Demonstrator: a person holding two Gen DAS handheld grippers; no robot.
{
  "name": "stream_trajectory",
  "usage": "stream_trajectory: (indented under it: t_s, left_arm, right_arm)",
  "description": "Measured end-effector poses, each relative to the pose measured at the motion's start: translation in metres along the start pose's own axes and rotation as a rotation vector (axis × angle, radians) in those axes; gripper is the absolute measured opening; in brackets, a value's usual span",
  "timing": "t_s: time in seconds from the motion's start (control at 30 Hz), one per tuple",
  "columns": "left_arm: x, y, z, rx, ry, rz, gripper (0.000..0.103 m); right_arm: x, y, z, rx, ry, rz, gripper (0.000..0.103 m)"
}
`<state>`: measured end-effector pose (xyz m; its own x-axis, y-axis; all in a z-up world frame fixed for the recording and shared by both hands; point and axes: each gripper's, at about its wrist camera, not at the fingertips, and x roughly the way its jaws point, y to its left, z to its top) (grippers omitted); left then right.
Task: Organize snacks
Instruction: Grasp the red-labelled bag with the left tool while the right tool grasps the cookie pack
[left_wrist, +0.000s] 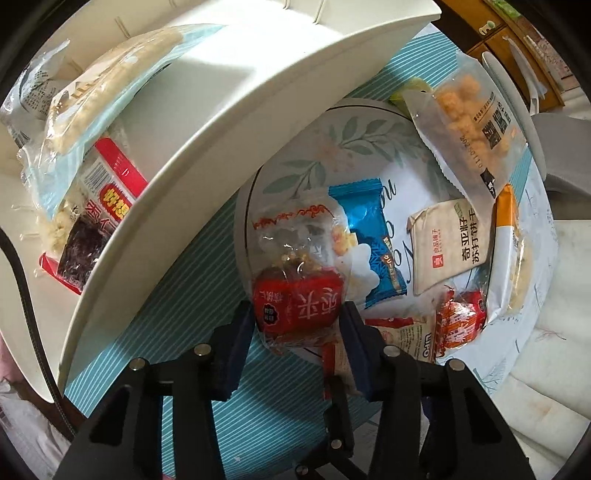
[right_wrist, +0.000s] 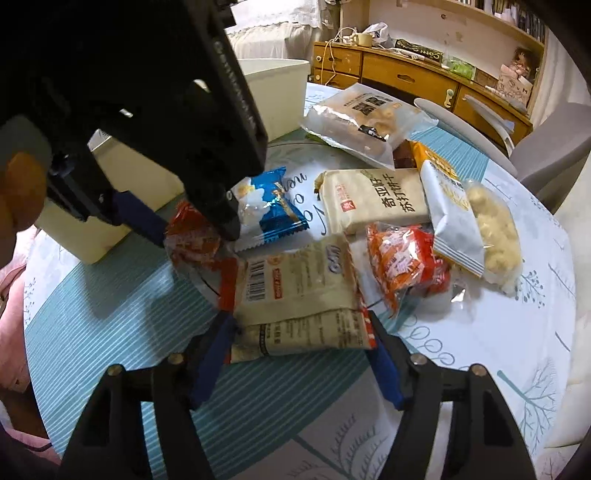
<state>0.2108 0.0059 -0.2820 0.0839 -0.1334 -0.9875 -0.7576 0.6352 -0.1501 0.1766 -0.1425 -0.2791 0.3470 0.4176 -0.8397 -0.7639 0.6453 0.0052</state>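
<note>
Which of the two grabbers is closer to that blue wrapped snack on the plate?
Left. The left gripper stands right beside the blue snack, around a red packet. The right gripper sits farther back, around a cream packet.

The red snack packet (left_wrist: 297, 308) is glossy, crinkled clear plastic film. The blue wrapper (right_wrist: 271, 206) shines like foil. The cracker pack (right_wrist: 373, 201) looks matt, perhaps paper. The white bin (left_wrist: 229, 122) is smooth plastic; the tablecloth (right_wrist: 110, 295) seems woven cloth. The cabinet (right_wrist: 410, 75) is varnished wood.

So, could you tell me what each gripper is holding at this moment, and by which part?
The left gripper pinches the red snack packet across its red lower half. The right gripper straddles the beige packet's near end; a firm grip cannot be told.
</note>
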Motion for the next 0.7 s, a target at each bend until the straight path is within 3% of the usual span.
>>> stream_trajectory:
  t_s: [0.2, 0.47, 0.6, 0.7]
  left_arm:
    - [-0.002, 0.005, 0.007, 0.001, 0.017, -0.001, 0.045]
    - [-0.012, 0.010, -0.006, 0.035, 0.031, -0.003, 0.045]
    - [-0.023, 0.013, -0.014, 0.057, 0.029, -0.002, 0.045]
    - [-0.036, 0.017, -0.022, 0.076, 0.024, -0.011, 0.045]
  right_arm:
    - [-0.002, -0.002, 0.003, 0.017, 0.007, 0.020, 0.052]
    - [-0.011, -0.004, 0.006, 0.051, 0.022, 0.010, 0.046]
    - [-0.024, -0.006, 0.005, 0.085, 0.015, 0.000, 0.030]
    - [-0.036, -0.007, 0.005, 0.113, 0.009, -0.006, 0.024]
